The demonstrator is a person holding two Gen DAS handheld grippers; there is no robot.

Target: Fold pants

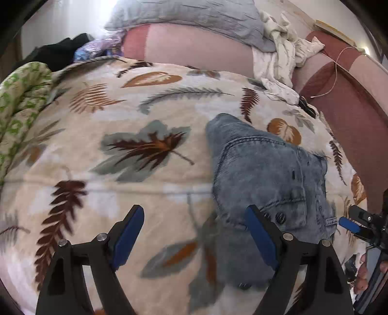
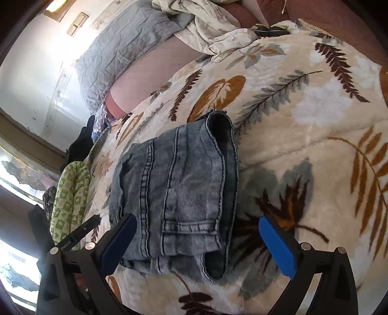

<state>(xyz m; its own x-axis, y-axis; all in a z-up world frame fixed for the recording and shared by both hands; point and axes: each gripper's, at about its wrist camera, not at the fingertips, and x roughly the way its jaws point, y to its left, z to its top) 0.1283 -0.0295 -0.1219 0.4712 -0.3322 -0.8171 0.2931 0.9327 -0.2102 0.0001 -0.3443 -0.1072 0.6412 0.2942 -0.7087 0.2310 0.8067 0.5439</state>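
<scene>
Folded light-blue denim pants [image 1: 269, 174] lie in a compact stack on a cream leaf-print blanket [image 1: 109, 150]. In the right wrist view the pants [image 2: 179, 193] sit between and just ahead of the fingers. My left gripper [image 1: 194, 240] is open and empty, hovering over the blanket at the pants' left edge; its right finger overlaps the denim. My right gripper [image 2: 196, 244] is open and empty, its jaws wide on either side of the stack's near end. The right gripper also shows at the right edge of the left wrist view [image 1: 356, 223].
A grey quilted pillow [image 1: 194, 17] and crumpled white cloth [image 1: 283, 53] lie at the far side. A green patterned cloth [image 1: 21, 101] is bunched on the left. A maroon sheet [image 1: 346, 116] borders the blanket on the right.
</scene>
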